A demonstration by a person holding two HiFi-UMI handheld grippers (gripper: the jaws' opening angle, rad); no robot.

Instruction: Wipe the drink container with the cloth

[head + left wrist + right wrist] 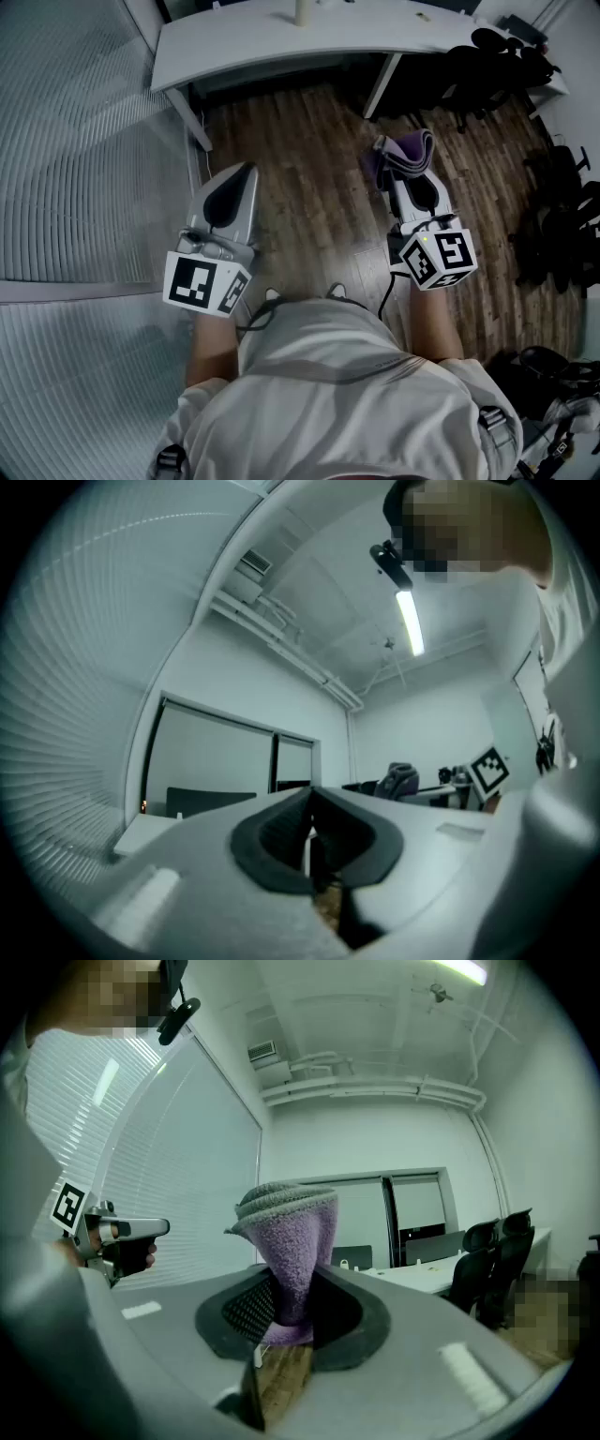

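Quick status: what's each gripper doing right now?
Left gripper: closed, nothing between its jaws.
Right gripper: closed on the purple cloth.

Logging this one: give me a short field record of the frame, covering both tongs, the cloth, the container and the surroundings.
left tongs: shut, nothing between them
right tongs: shut on the purple cloth, which sticks up past the jaws
drink container: not identifiable in any view
surroundings: white desk ahead, wooden floor, black office chairs to the right
wiping: not under way
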